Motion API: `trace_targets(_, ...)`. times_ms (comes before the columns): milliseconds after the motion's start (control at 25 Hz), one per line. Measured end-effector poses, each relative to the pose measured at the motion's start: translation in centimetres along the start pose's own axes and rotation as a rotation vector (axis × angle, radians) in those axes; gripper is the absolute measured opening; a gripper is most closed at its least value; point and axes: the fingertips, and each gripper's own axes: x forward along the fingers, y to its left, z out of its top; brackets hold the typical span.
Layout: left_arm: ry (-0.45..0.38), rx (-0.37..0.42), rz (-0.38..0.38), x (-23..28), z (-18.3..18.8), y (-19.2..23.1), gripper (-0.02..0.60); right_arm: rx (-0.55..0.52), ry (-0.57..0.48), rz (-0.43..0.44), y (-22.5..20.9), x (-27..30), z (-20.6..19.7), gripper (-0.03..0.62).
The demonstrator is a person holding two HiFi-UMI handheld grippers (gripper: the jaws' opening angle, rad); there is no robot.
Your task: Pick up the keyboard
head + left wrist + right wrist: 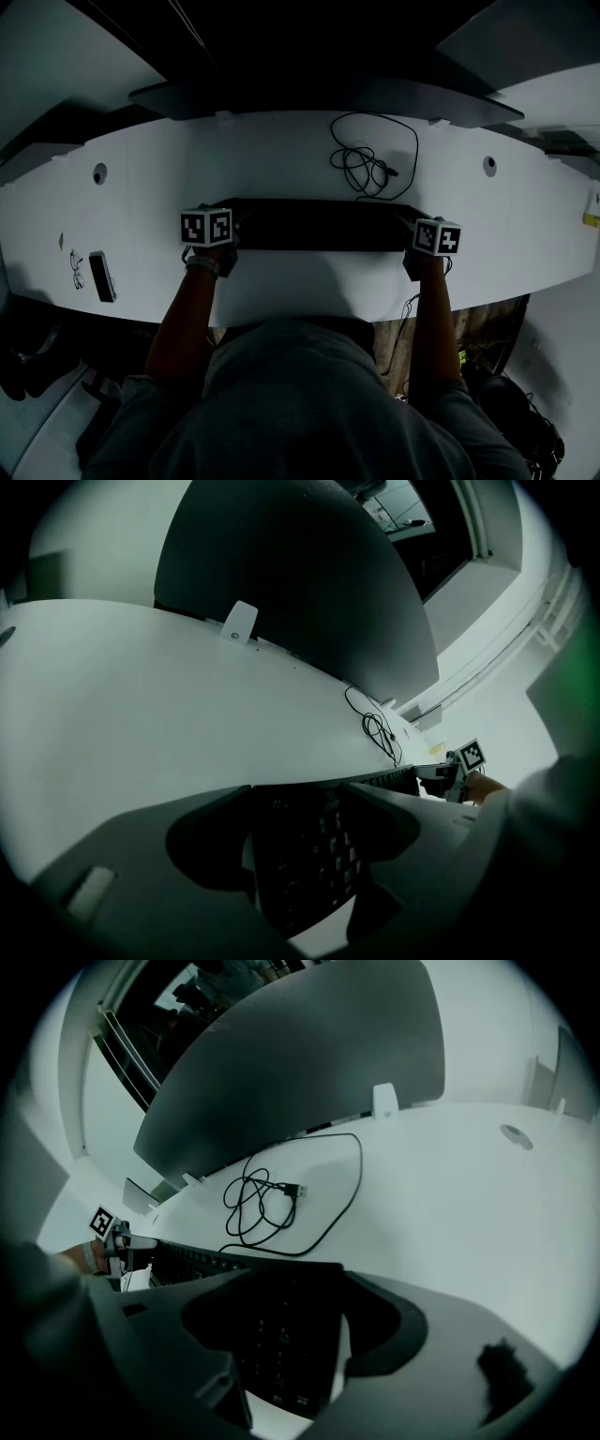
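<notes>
- Writing: key legends on kbd [319,225] show only as faint pale marks in both gripper views, too dark & small to read.
- Clearest print is the black/white square markers on the cubes [206,226] atop each gripper. These are patterns, not letters.
- Small yellow label [591,219] at desk's far R edge in head view; its text is too small to read.
- Kbd: black & long, lies flat on the white desk [281,159]. It runs L–R right in front of the person, nearer desk's front edge than its back.
- L gripper [298,797]: at kbd's L end, tilted down, jaws spread wide w/ kbd's short end btw them. A sliver of white desk shows btw one jaw & kbd, so pads aren't pressing. No hold on it.
- R gripper [295,1283]: mirrors that at kbd's R end. Jaws are wide apart, kbd's end sits btw them, and a white sliver shows beside one jaw. Not clamped, holds nothing.
- Cable [370,159]: black, loosely coiled, plug end free, on desk just behind kbd's back edge toward R. Can't tell if it touches kbd.
- Dark curved panel [319,94] stands along desk's back edge.
- Small black slab [101,277] lies far L on desk, well apart from kbd.
- Round hole [99,173] in desk at L; another at R.
</notes>
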Motion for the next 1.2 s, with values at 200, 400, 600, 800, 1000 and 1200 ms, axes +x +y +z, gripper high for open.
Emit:
trace_targets(200, 0.019, 0.001, 0.008, 0.0, 0.0, 0.0, 0.299, -0.018, 0.025, 0.01, -0.8, 0.2, 0.2, 0.265)
trace_targets(400, 0.029, 0.023, 0.032, 0.1, 0.0, 0.4, 0.272, 0.003, 0.08, 0.039, -0.9, 0.5, 0.2, 0.265)
trace_targets(600, 0.02, 0.02, 0.067, 0.2, 0.0, 0.5, 0.261, 0.004, 0.081, 0.03, -0.8, 0.5, 0.1, 0.265)
trace_targets(800, -0.007, 0.003, 0.095, 0.3, -0.1, 0.5, 0.265, 0.005, 0.051, 0.025, -0.9, 0.6, 0.1, 0.265)
trace_targets(1000, -0.021, -0.001, 0.105, 0.1, 0.0, 0.4, 0.265, 0.005, 0.024, 0.024, -0.4, 0.3, 0.1, 0.265)
trace_targets(1200, -0.055, 0.03, 0.109, -1.1, 0.2, -0.1, 0.264, -0.016, -0.013, 0.017, 0.3, -0.6, 0.0, 0.265)
